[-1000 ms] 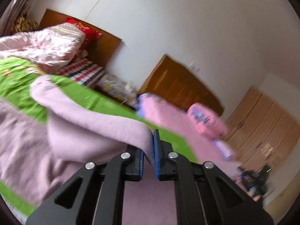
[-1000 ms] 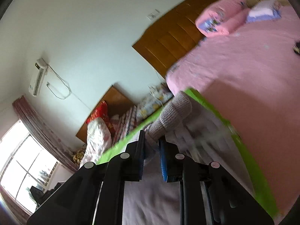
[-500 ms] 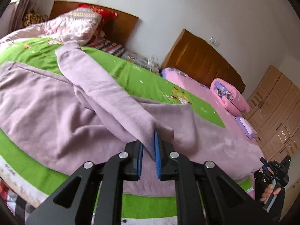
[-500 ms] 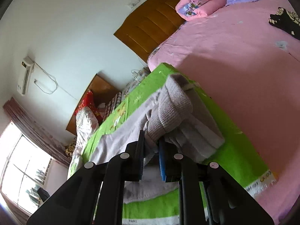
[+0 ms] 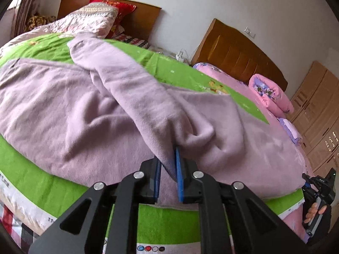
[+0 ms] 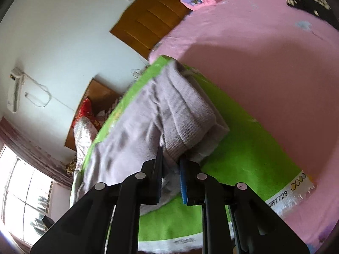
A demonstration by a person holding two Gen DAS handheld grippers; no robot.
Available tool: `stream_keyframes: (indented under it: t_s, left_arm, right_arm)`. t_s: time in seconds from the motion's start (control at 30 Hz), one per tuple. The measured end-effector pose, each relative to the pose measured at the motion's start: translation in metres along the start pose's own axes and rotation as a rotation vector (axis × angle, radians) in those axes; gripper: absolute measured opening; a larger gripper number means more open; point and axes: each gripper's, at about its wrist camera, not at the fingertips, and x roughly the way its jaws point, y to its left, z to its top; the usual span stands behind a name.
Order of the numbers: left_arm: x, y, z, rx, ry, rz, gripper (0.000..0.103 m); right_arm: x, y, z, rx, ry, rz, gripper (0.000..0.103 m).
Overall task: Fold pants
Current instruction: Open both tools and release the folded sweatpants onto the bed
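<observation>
Green bedsheet [image 5: 31,182], L gripper [image 5: 168,169] & R gripper [image 6: 171,164] fingers pinching pants [image 5: 63,114]

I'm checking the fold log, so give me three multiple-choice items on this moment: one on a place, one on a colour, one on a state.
1. Where do the pants lie?
A. on the green sheet
B. on the floor
C. in the wardrobe

2. What colour are the pants?
A. black
B. pale lilac
C. red

3. What is the left hand-held gripper doing?
A. hanging open above the cloth
B. pinching a fold of the pants
C. holding a pillow

Key: 1 A, green sheet shows all round the cloth; 2 B, the fabric is pale lilac in the left wrist view; 3 B, cloth runs between its blue pads. The right hand-held gripper likewise grips the ribbed band.
</observation>
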Motion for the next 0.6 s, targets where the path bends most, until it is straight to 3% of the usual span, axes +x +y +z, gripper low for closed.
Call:
stream_keyframes:
  t_s: [0.03, 0.1, 0.17, 0.23, 0.43, 0.5, 0.6]
  left_arm:
    - [0.004, 0.001, 0.0, -0.007, 0.01, 0.0, 0.016]
    - [0.013, 0.003, 0.001, -0.018, 0.023, -0.003, 0.02]
    - [0.013, -0.001, 0.002, -0.018, 0.021, -0.006, 0.038]
    - [0.011, -0.002, 0.002, -0.02, 0.012, -0.011, 0.05]
    - [0.015, -0.01, 0.001, -0.013, 0.016, -0.008, 0.056]
    - [0.015, -0.013, 0.0, -0.003, 0.016, -0.004, 0.057]
    - [0.012, -0.015, 0.002, -0.005, 0.005, 0.008, 0.063]
  right_arm:
    - [0.001, -0.003, -0.001, 0.009, -0.008, 0.005, 0.01]
    - [-0.003, -0.001, -0.002, 0.01, -0.019, 0.009, 0.015]
    - [-0.007, 0.005, -0.003, 0.011, -0.012, 0.025, 0.036]
    - [-0.011, 0.013, -0.006, 0.002, -0.01, 0.039, 0.045]
    - [-0.014, 0.024, -0.022, -0.044, 0.045, 0.035, 0.045]
    - [-0.018, 0.023, -0.024, -0.051, 0.019, -0.036, 0.045]
    - [-0.039, 0.036, -0.03, -0.113, -0.095, -0.099, 0.045]
